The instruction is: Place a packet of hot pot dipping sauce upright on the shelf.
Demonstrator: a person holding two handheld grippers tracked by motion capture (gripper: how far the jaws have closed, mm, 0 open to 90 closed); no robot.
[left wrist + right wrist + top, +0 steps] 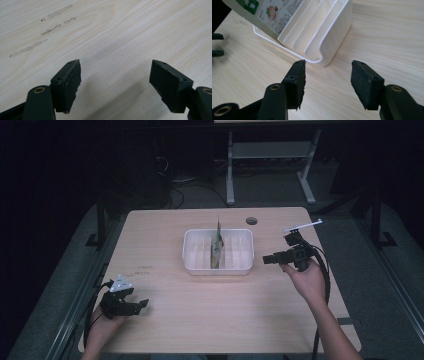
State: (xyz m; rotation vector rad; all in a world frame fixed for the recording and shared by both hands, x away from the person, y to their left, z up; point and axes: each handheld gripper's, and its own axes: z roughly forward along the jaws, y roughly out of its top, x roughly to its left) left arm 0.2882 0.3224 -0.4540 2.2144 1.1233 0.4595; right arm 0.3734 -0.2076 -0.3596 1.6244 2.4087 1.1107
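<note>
I keep my left gripper (142, 304) parked low at the near left corner of the wooden table (200, 320), jaws wide and empty, out of the way. My right gripper (267, 259) sits just beside the white divided tray (239, 265), jaws wide, lined on its corner, likely to grab it. A printed packet (217, 245) stands upright on edge between the dividers.

The surface (120, 37) is pale wood-grain, smooth and matt, with a few rough, dull smears (28, 48) on it. The tray (329, 37) looks like white plastic with a slight gloss. The packet (262, 12) standing in it is printed and faintly shiny. Both tools' pads (298, 82) look matt black, with rough, worn edges.
</note>
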